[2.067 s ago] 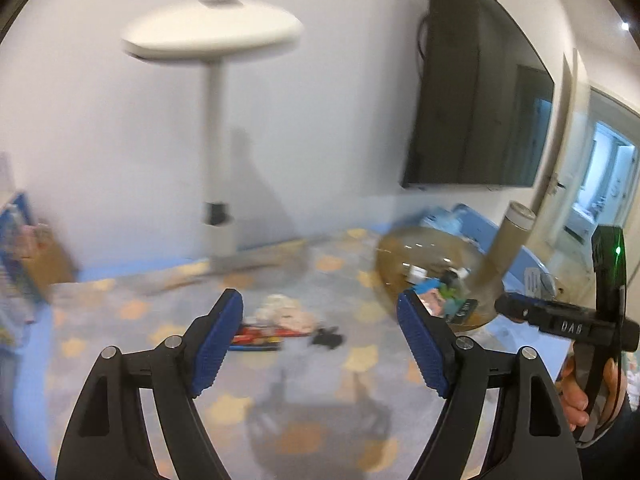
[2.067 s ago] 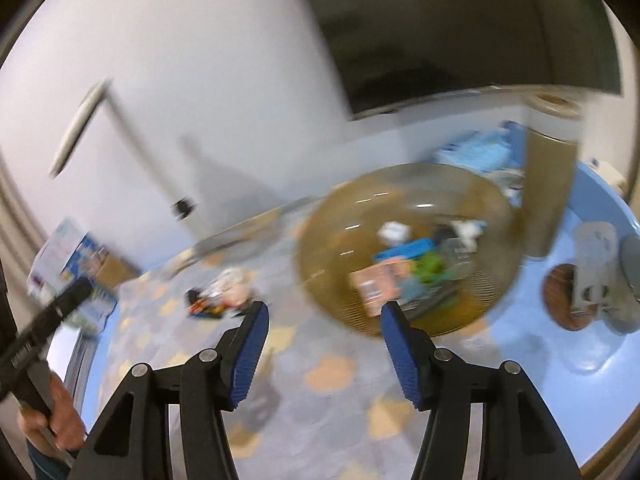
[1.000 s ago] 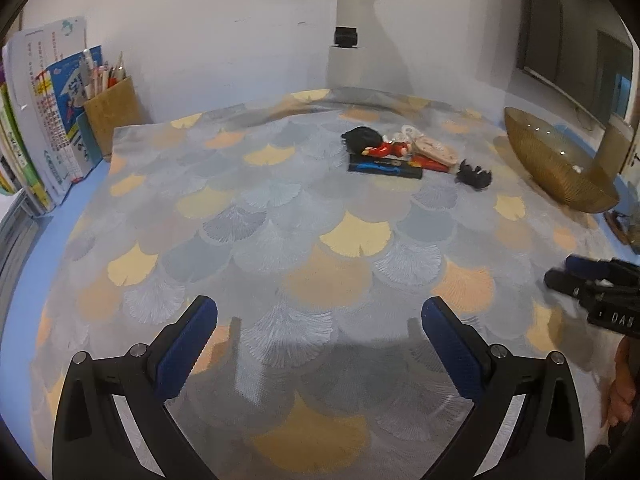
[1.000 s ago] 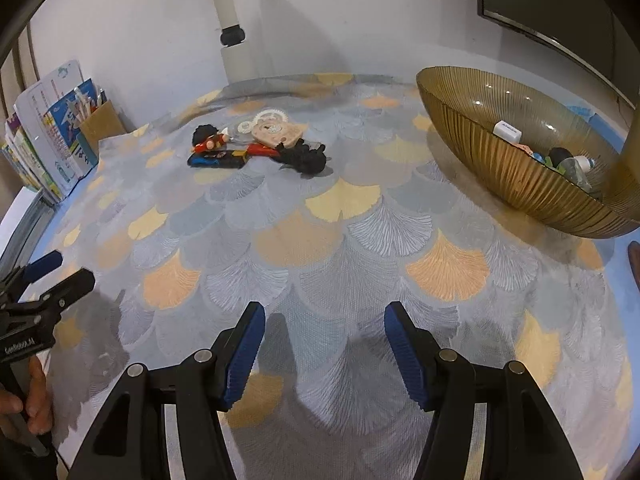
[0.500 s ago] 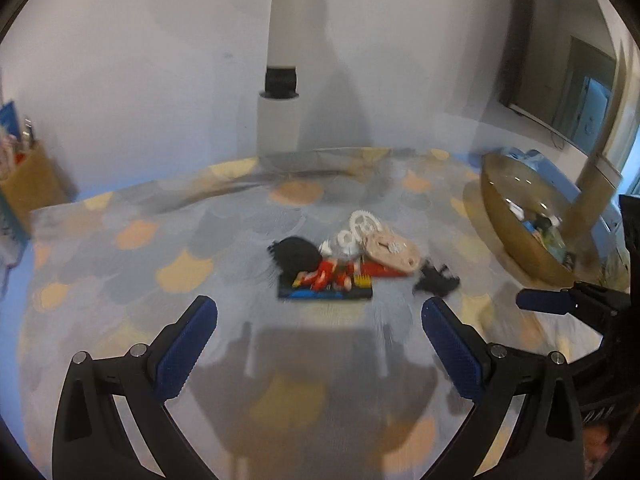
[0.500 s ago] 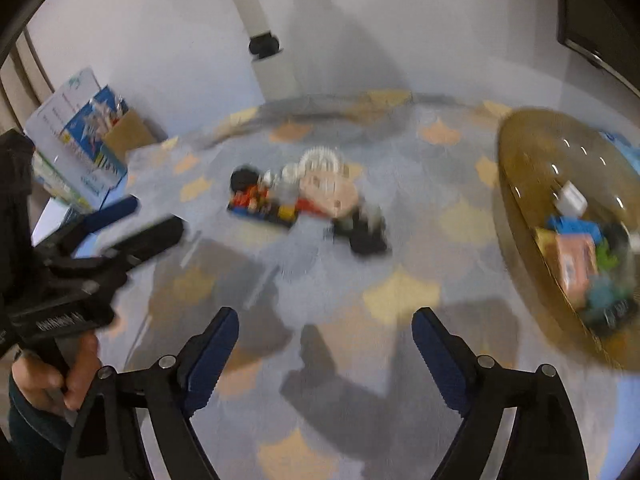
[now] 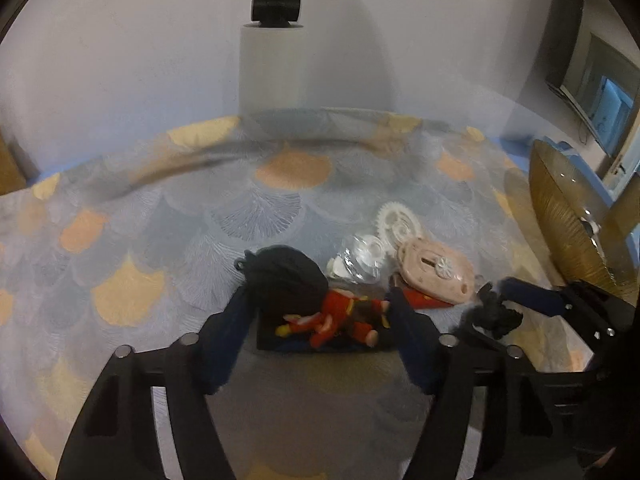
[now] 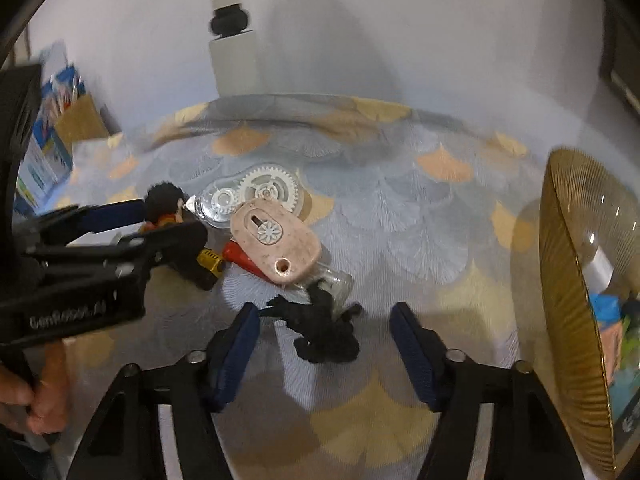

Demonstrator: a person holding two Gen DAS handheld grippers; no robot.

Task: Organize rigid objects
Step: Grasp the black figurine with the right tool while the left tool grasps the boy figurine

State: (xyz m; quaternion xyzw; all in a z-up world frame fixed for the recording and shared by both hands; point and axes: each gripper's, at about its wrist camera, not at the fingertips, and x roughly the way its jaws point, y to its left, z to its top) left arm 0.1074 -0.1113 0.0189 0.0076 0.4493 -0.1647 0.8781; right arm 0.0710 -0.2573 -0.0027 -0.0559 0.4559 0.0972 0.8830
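toy figure (image 7: 336, 316) lies between closing left jaws, black clip (image 8: 320, 328) between closing right jaws.

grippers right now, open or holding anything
left gripper: open, closing around the red figure, not gripping yet
right gripper: open, closing around the black toy

Glossy ribbed amber bowl (image 8: 568, 264)

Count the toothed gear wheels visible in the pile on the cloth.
2. A large white gear lies at the pile's far side, and a smaller clear gear sits just left of it. The pink oval case overlaps the large one and may hide others.
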